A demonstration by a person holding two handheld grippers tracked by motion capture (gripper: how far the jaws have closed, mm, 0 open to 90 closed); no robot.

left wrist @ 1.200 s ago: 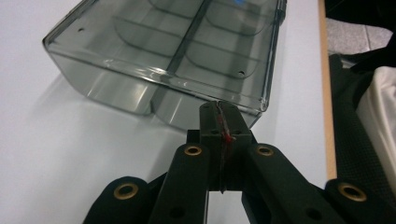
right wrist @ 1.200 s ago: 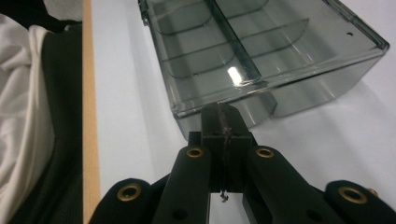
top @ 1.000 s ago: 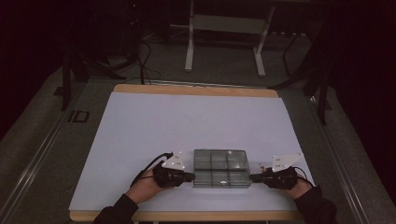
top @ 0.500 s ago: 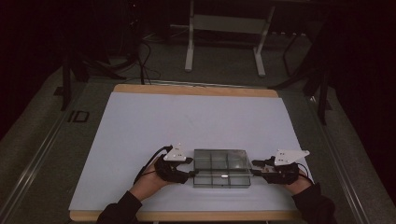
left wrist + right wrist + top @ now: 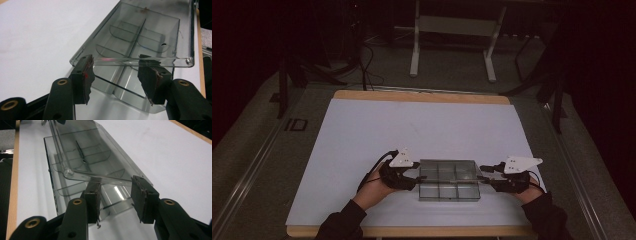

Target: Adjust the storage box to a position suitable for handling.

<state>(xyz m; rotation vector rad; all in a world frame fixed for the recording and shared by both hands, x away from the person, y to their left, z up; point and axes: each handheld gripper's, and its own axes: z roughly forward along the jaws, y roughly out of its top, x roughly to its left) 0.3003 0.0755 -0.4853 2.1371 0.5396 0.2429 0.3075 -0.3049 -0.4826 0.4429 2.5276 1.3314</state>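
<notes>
A clear smoky plastic compartment box [image 5: 447, 186] lies near the table's front edge, its hinged lid [image 5: 150, 22] raised at a slant. My left gripper [image 5: 418, 177] is at the box's left end and my right gripper [image 5: 483, 176] at its right end. In the left gripper view the jaws [image 5: 116, 72] have just been opening; they stand apart with the box's end wall and lid edge between the pads, not pressed. The right gripper [image 5: 116, 195] has just been opening too, and its pads flank the box's [image 5: 92, 162] other end without touching it.
The white table top [image 5: 422, 130] stretches wide behind the box, with a wooden rim at front and back. A person's dark sleeves come in at the bottom. Beyond the table a metal stand [image 5: 452, 50] and cables sit on the dark floor.
Both grippers' jaws have spread apart at the box's ends, letting go of it. The box stays in place and the hands have barely shifted.
</notes>
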